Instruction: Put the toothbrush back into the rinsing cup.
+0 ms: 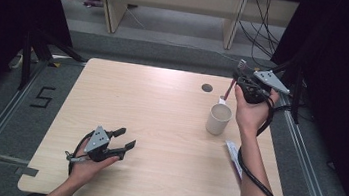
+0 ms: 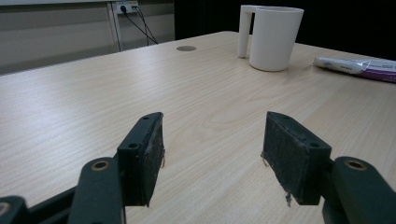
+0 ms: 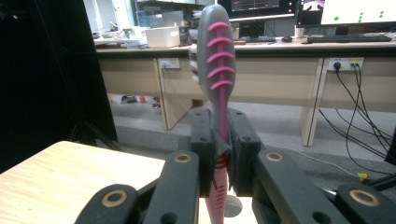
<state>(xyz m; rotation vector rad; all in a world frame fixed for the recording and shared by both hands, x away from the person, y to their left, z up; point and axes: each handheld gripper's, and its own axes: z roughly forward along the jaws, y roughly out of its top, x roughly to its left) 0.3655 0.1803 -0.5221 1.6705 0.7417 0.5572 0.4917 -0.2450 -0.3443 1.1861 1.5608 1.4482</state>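
Worktop (image 1: 159, 126) of pale wood grain carries a round cable hole (image 1: 207, 88) near its far edge, right of centre. Toward the right edge stands a white mug (image 1: 219, 118), upright, handle turned to the far side; in the left gripper view the mug (image 2: 272, 37) sits beyond the jaws with the hole (image 2: 186, 48) to its left. Near the right edge, closer to the front, lies a white and purple tube (image 1: 233, 158), partly under the person's right forearm. The left gripper (image 1: 124, 140) rests low near the front left corner, its jaws spread wide with bare wood between them. The right gripper (image 1: 239, 78) is raised over the far right corner, jaws clamped together on the handle of a grey and pink toothbrush (image 3: 217, 70), which stands upright between them, its lower end pointing down toward the mug.
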